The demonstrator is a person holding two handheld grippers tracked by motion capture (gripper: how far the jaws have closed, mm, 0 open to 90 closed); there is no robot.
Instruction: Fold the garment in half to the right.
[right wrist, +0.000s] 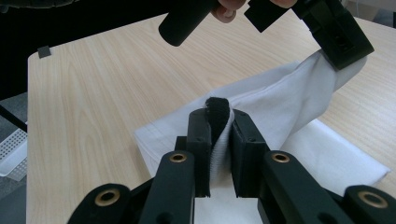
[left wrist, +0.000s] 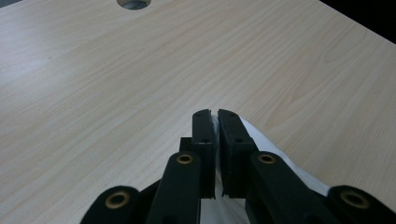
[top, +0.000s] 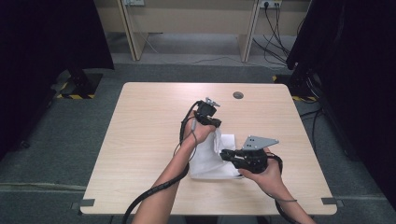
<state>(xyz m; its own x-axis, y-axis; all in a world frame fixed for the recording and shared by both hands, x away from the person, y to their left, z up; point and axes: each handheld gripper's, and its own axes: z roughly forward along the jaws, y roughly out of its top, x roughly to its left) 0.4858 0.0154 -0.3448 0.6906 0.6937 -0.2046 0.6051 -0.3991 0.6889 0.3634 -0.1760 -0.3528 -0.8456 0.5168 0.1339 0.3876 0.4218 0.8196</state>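
Both tools grip the white cloth (top: pixel 219 161) on the counter (top: pixel 140 140), your left tool (left wrist: pixel 215 114) clenched on a lifted edge and your right tool (right wrist: pixel 218 114) pinching its black strip (right wrist: pixel 217 108), so hold this soft, limp fabric by its edges, since it likely sags and slips.

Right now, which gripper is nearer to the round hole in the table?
Left. The left gripper is just short of the round hole, pinching the white cloth; the right gripper grips it nearer the person.
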